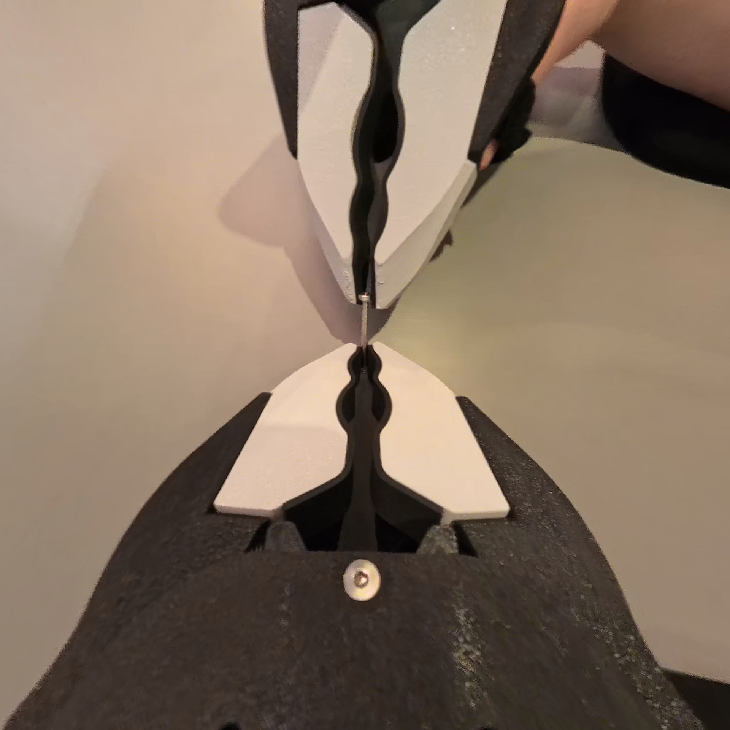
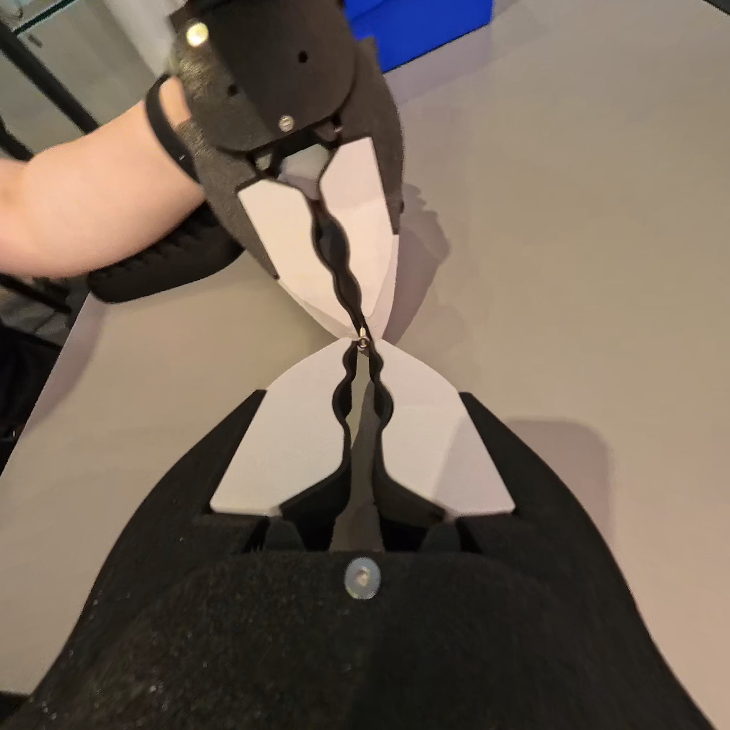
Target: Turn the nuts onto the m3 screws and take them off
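Observation:
A thin silver M3 screw (image 1: 364, 324) spans the gap between the two grippers, which meet tip to tip above the pale table (image 1: 118, 316). My left gripper (image 1: 363, 349) is shut on the near end of the screw. My right gripper (image 1: 365, 302) comes from the top of the left wrist view. Its tips are closed on a small silver nut (image 1: 364, 295) at the screw's far end. In the right wrist view, the nut (image 2: 362, 341) shows as a tiny ring between my right gripper (image 2: 363, 349) and the left gripper (image 2: 361, 333). The screw's head is hidden.
A blue box (image 2: 414, 27) stands at the table's far edge. A person's forearm (image 2: 79, 209) with a black wrist strap holds the left gripper, above a black padded armrest (image 2: 158, 260). The table's edge (image 2: 51, 375) runs along the left. My left and right fingertips are right by each other.

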The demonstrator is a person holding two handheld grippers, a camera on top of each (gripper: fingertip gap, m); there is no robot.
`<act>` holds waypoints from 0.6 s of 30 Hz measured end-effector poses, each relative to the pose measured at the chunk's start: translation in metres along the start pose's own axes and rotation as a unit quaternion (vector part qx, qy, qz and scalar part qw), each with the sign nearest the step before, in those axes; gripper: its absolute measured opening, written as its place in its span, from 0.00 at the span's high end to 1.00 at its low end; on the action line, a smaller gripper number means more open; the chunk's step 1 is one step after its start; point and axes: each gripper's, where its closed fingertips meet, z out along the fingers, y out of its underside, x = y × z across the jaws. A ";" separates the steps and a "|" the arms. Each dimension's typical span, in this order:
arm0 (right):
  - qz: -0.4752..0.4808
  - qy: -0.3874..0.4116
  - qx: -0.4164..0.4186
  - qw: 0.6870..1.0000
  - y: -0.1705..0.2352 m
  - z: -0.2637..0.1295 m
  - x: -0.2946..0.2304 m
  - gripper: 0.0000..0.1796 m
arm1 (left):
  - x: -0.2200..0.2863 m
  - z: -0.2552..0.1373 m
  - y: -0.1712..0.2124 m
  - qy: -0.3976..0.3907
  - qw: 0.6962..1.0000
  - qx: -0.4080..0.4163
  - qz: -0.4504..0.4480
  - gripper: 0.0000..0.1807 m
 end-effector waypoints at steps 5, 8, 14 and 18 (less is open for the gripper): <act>-0.094 -0.055 0.009 0.994 -0.008 0.002 -0.033 0.97 | 0.033 -0.018 -0.001 0.114 0.993 0.020 -0.014 0.99; -0.144 -0.072 0.014 0.987 -0.016 0.005 -0.051 0.97 | 0.051 -0.033 0.000 0.187 0.981 0.031 -0.033 0.99; -0.198 -0.038 0.006 0.979 -0.022 0.013 -0.055 0.97 | 0.052 -0.042 0.005 0.197 0.979 0.031 -0.032 0.99; -0.118 -0.035 0.018 0.992 -0.027 0.011 -0.045 0.85 | 0.040 -0.037 0.005 0.160 0.986 0.029 -0.035 0.99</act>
